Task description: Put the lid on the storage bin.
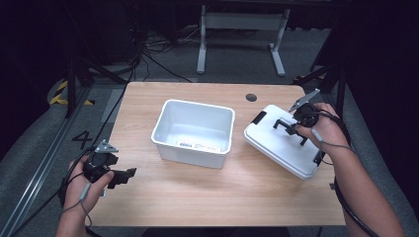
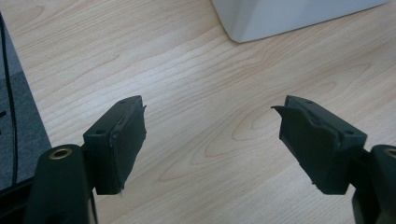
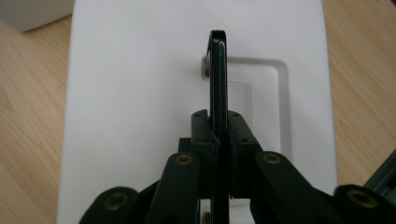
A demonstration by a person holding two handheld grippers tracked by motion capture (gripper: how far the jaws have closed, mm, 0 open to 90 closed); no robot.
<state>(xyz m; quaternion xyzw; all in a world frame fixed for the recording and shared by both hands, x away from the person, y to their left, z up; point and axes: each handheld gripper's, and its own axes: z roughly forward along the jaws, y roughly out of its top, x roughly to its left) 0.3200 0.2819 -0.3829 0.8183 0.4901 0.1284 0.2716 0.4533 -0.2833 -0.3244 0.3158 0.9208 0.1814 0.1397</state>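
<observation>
Black handle (image 3: 218, 79) of white lid (image 1: 284, 143) clamped between right tongs (image 3: 218, 135).

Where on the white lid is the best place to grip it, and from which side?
By its black handle, from above. The handle stands upright out of a recess in the middle of the lid, thin enough for two jaws. The right gripper is shut on it that way, so the lid should hang roughly balanced.

Black two-jaw tool (image 3: 219, 140) with brass rivets, grey top plate, trailing grey cable.
</observation>
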